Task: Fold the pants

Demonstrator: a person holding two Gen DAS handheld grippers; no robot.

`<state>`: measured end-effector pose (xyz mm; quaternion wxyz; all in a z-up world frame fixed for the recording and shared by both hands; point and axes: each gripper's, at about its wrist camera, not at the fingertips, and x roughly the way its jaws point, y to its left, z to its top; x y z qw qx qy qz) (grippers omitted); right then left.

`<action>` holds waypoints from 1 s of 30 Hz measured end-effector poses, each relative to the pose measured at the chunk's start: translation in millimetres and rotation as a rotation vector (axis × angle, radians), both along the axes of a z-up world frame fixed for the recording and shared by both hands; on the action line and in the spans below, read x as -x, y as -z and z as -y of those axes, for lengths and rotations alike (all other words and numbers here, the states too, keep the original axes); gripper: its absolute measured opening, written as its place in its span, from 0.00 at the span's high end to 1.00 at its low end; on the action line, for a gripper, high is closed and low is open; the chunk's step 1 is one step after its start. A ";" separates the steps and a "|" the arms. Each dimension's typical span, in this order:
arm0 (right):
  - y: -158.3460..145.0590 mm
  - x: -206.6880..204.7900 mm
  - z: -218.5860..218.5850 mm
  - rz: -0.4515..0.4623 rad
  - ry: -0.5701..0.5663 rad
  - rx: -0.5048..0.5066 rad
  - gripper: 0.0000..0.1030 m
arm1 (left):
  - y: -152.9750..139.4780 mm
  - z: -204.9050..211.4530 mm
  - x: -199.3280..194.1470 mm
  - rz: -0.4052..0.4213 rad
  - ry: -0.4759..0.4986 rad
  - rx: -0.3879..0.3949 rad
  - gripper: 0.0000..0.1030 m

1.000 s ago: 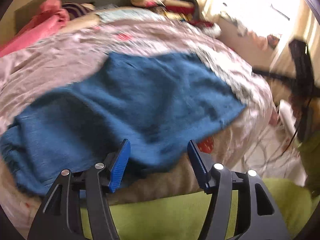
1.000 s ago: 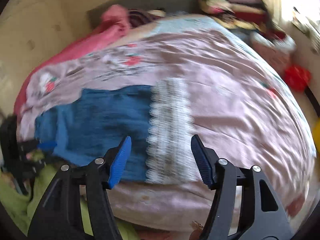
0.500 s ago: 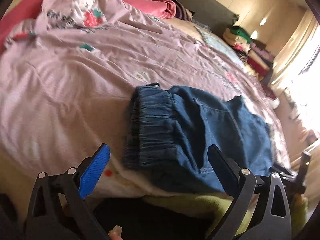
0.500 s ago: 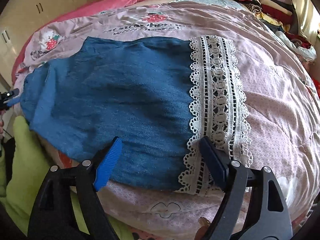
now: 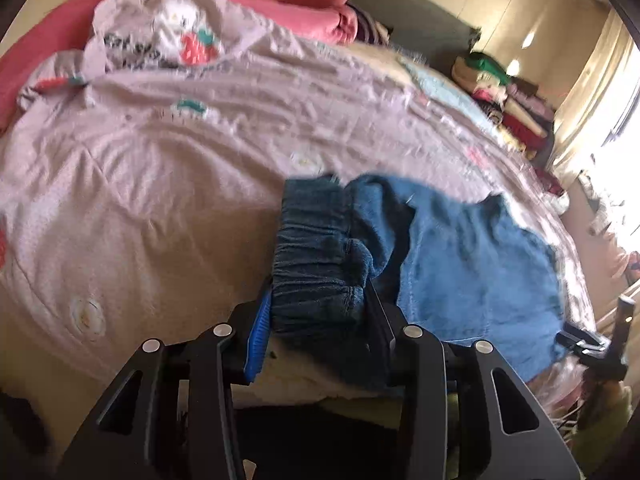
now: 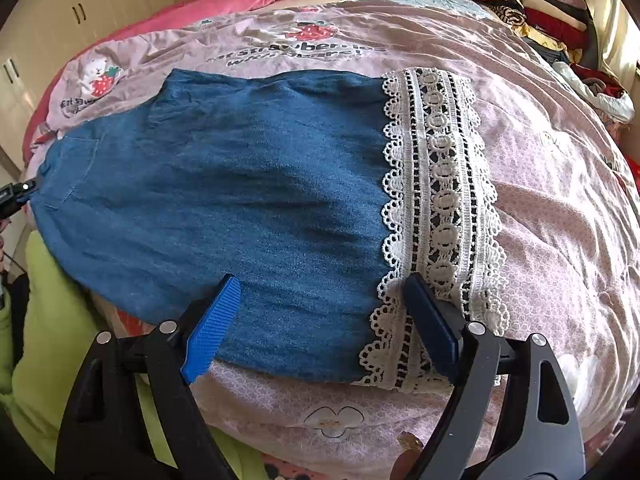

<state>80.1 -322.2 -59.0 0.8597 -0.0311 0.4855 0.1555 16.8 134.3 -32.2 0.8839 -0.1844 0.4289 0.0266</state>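
Blue denim pants (image 6: 248,184) with a white lace hem (image 6: 440,200) lie flat on the bed near its front edge. In the left wrist view my left gripper (image 5: 318,312) is shut on the gathered elastic waistband (image 5: 316,256) of the pants (image 5: 472,264). In the right wrist view my right gripper (image 6: 320,320) is open, low over the near edge of the leg, one finger on the denim and the other at the lace hem. The left gripper (image 6: 16,196) shows small at the far left, at the waist end.
A pink strawberry-print quilt (image 6: 560,200) covers the bed (image 5: 140,200). Folded clothes (image 6: 540,12) are stacked at the far right corner, and pink bedding (image 5: 304,12) at the back. Lime green fabric (image 6: 44,312) hangs below the bed's front edge. Cupboards (image 6: 80,12) stand at the left.
My left gripper moved forward and closed on the waistband, bunching it. My right gripper moved closer and lower onto the hem end of the leg, still open.
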 end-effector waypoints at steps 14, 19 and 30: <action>-40.7 -6.1 26.7 0.126 0.041 -0.096 0.24 | -67.9 28.9 5.2 0.158 0.032 -0.114 0.35; -50.8 -38.9 44.0 0.155 0.083 -0.091 0.24 | -73.6 79.8 -31.7 0.154 0.183 -0.130 0.32; -18.0 -138.9 70.7 0.043 0.082 -0.178 0.45 | -39.3 164.5 -134.4 0.043 0.428 -0.185 0.32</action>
